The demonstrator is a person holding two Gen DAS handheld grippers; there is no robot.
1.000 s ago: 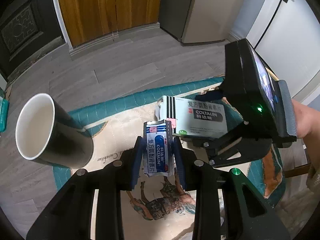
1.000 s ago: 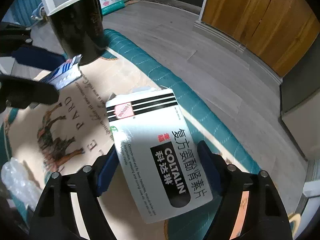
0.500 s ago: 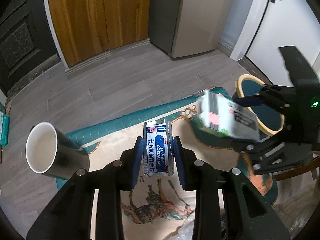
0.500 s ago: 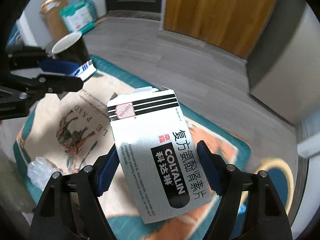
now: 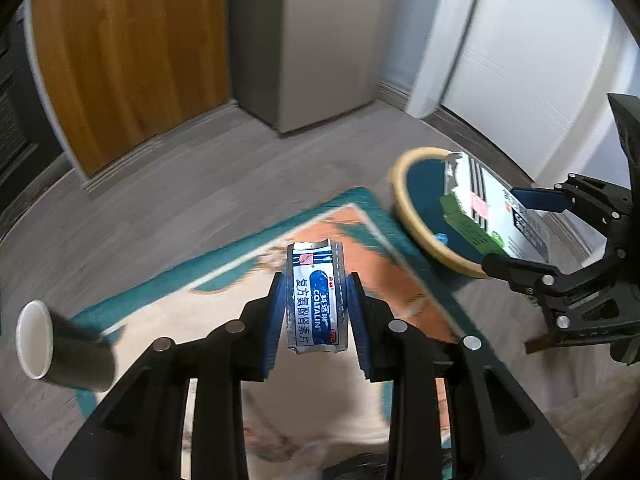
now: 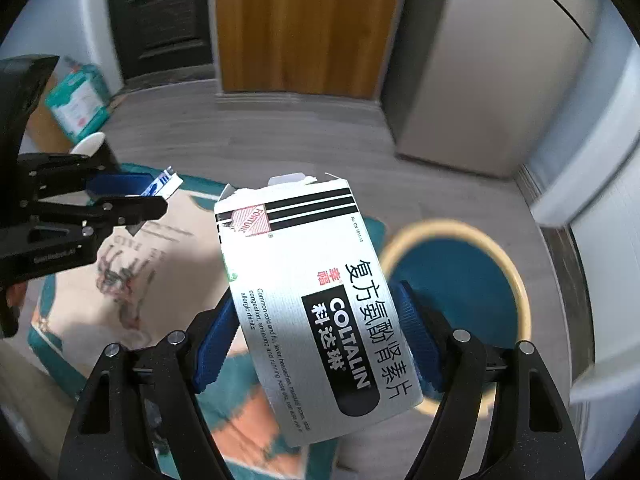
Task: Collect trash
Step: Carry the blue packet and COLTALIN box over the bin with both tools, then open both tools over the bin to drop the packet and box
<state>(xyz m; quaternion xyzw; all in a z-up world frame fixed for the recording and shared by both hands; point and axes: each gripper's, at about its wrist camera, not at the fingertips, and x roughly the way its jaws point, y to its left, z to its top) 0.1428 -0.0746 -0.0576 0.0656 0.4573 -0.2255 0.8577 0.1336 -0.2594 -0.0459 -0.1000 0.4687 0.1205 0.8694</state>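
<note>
My left gripper (image 5: 316, 304) is shut on a blue and silver Coltalin blister pack (image 5: 316, 300), held above the printed mat (image 5: 224, 300). My right gripper (image 6: 316, 340) is shut on a silver Coltalin medicine box (image 6: 316, 300) with an open torn top. In the left wrist view the box (image 5: 480, 208) hangs over a round bin (image 5: 420, 200) with a tan rim and a teal inside, at the right. The bin (image 6: 516, 280) lies just behind and right of the box in the right wrist view. The left gripper (image 6: 132, 196) and the blister pack (image 6: 164, 182) show at the left there.
A black paper cup (image 5: 60, 348) with a white inside stands at the mat's left corner. A grey cabinet (image 5: 304, 40), wooden doors (image 5: 120, 48) and a white door (image 5: 520, 60) line the room. A teal package (image 6: 78, 104) lies on the floor at the far left.
Both grippers have swung right and up with their loads. The box has gone from above the mat to over the round bin. The cup has slid to the far left of view.
</note>
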